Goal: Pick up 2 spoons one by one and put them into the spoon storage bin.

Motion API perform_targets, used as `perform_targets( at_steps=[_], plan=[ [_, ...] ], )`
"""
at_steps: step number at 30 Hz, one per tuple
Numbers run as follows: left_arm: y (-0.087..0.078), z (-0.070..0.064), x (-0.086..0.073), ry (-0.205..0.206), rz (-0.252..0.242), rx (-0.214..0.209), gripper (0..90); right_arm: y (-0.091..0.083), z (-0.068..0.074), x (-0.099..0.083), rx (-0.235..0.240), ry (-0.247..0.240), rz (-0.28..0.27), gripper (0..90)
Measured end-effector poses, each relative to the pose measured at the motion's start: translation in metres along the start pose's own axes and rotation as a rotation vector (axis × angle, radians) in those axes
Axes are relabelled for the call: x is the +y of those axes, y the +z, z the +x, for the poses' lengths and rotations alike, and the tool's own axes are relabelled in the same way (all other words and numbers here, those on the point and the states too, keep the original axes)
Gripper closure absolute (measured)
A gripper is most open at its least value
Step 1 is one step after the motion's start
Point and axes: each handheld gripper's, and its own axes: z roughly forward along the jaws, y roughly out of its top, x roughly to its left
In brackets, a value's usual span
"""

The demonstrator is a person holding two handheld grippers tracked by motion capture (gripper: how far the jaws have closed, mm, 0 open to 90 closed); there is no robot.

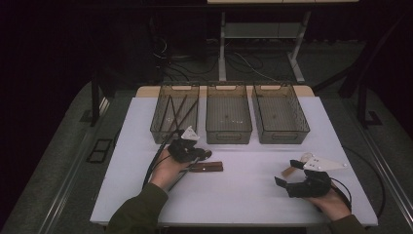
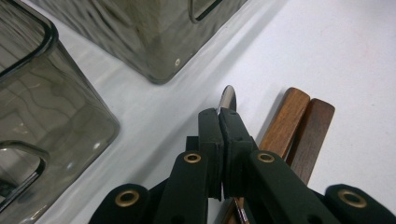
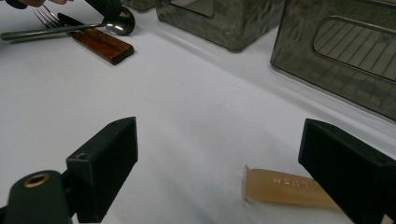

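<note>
Beside the bins [image 1: 229,119], my left hand-held gripper [image 2: 219,114] clamps a spoon [image 2: 228,98] near wooden handles [image 2: 299,126]; my right hand-held gripper [image 3: 219,154] gapes over an amber strip [image 3: 280,186].

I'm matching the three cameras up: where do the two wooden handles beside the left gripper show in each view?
High view: the wooden handles lie centre-left on the table, just right of the left gripper.
Left gripper view: right of the fingers, side by side.
Right gripper view: top left, far across the table.
Shared landmark: the spoon clamped in the left gripper, right beside them.
</note>
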Motion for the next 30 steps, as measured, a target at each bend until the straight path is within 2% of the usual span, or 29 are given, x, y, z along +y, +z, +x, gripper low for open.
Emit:
perform_targets(
  at_steps=[3, 7, 15, 18, 22, 25, 30],
  plan=[
    [-0.001, 0.001, 0.0, -0.013, 0.0, -0.023, 89.1, 0.0, 0.0, 0.0, -0.001, -0.002, -0.001, 11.1],
    [-0.007, 0.002, 0.003, -0.015, -0.013, -0.018, 89.3, -0.001, -0.001, 0.0, -0.001, -0.003, -0.002, 11.1],
    [-0.027, 0.007, 0.007, -0.043, -0.086, -0.032, 89.2, 0.0, -0.001, 0.0, -0.002, -0.002, 0.001, 11.1],
    [-0.035, 0.009, 0.007, -0.073, -0.117, -0.037, 89.2, 0.0, 0.0, 0.0, 0.0, -0.002, 0.001, 11.1],
    [-0.043, 0.01, 0.007, -0.087, -0.138, -0.036, 89.2, 0.0, -0.001, 0.0, -0.001, -0.002, 0.001, 11.1],
    [-0.046, 0.01, 0.009, -0.088, -0.146, -0.034, 89.1, 0.0, -0.001, 0.0, -0.002, -0.005, 0.006, 11.1],
    [-0.049, 0.01, 0.021, -0.066, -0.162, -0.036, 89.1, 0.002, -0.001, 0.0, 0.002, 0.002, 0.008, 11.1]
  ],
)
